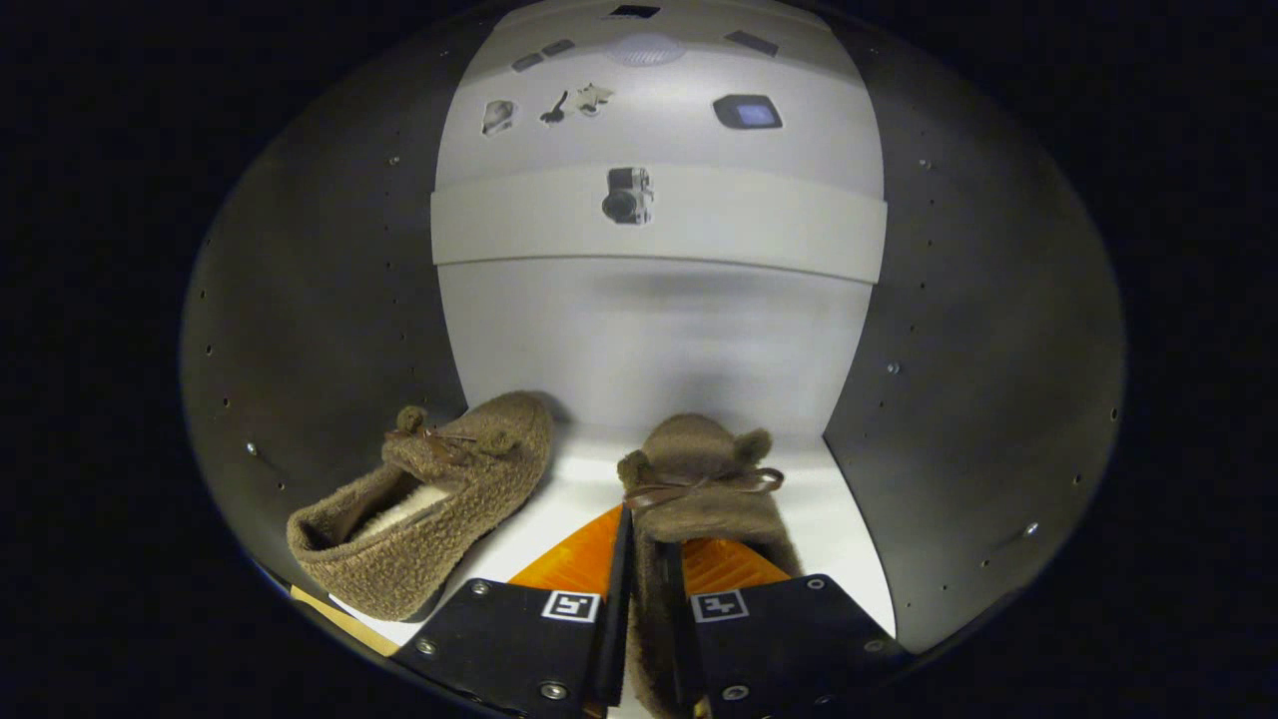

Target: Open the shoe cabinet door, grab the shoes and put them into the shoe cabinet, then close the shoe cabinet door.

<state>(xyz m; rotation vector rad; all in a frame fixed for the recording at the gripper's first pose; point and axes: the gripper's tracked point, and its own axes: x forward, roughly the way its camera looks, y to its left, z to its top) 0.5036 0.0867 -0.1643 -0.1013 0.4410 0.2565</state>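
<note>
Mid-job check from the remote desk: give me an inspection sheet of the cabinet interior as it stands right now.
Surface: white cabinet floor, lit, bare between the two shoes.
Job's things: left slipper lies on the floor by the dark left wall, toe toward the back; right slipper sits between the gripper's fingers, toe toward the back.
Clutter: nothing seen.
Gripper: gripper closed on the right slipper's rear, both fingers pressing its sides.
Cables: nothing seen.
Surroundings: pale back panel with a shelf edge above; dark right wall with rows of holes; small stickers on the upper panel, too blurred to identify.
</note>
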